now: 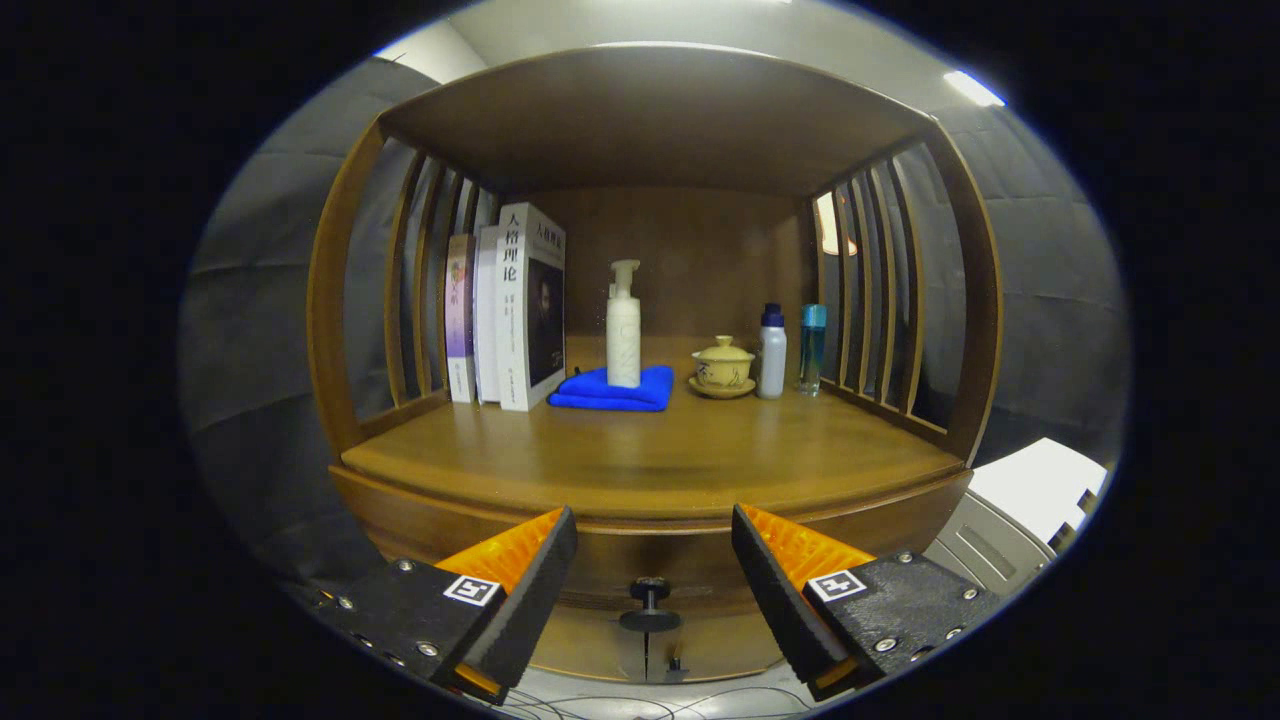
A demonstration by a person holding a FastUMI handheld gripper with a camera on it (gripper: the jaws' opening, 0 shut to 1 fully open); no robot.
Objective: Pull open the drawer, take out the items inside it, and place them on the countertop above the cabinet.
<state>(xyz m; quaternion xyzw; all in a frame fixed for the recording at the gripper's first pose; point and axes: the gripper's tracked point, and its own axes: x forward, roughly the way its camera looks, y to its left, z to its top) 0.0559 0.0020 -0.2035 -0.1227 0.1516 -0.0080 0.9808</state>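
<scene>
A wooden cabinet (650, 470) stands against dark grey cloth walls (270, 300). Its upper section forms an open shelf bay with a solid wooden back panel (700, 260), a wooden roof panel (650, 120) and vertical slatted sides (880, 300). The ceiling above is pale, with a bright strip light (972, 88). A light grey unit with a white top (1030, 500) stands just beside the cabinet. Thin cables (640, 705) lie on the pale floor.

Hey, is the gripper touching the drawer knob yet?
Apart. In the gripper view the drawer knob sits between and beyond the fingers of the open gripper, with clear gaps of cabinet front on both sides.
</scene>
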